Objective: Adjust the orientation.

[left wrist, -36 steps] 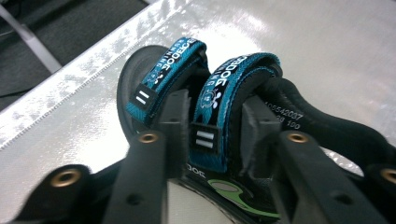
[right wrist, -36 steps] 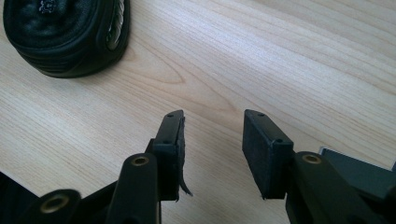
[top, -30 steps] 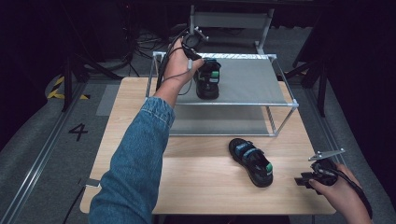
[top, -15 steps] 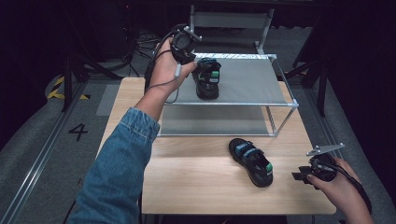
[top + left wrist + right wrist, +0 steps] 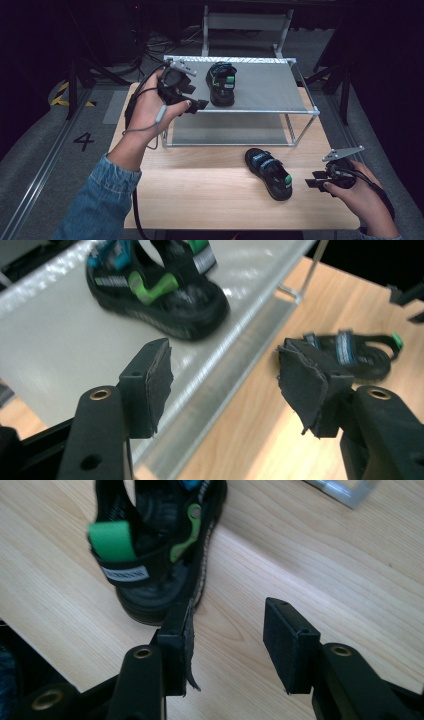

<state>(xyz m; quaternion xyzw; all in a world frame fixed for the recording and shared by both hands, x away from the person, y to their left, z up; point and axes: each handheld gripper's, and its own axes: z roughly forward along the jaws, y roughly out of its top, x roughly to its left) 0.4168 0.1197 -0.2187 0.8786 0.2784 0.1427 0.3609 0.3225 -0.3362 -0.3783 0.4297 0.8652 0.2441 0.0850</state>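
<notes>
A black sandal with green and blue straps (image 5: 221, 84) (image 5: 160, 285) stands on top of the metal shelf (image 5: 265, 90). Its mate (image 5: 268, 172) (image 5: 345, 352) (image 5: 155, 555) lies on the wooden table (image 5: 200, 190) in front of the shelf. My left gripper (image 5: 196, 97) (image 5: 225, 385) hovers at the shelf's front left edge, just left of the upper sandal and apart from it. It is open; its jaws have just been opening and nothing is between them. My right gripper (image 5: 314, 180) (image 5: 227, 645) is right of the lower sandal's heel. It too has just been opening, with only bare table between its jaws.
The shelf has a lower level (image 5: 230, 131) and thin metal legs (image 5: 289, 131); one foot (image 5: 345, 490) stands beyond the lower sandal. A metal frame (image 5: 247, 22) rises behind the table. Dark floor surrounds the table, with a painted 4 (image 5: 83, 141) at the left.
My left hand has drawn back from the sandal on the shelf, leftward and toward the near edge. The sandal stays on the shelf. My right hand has risen slightly beside the lower sandal.
</notes>
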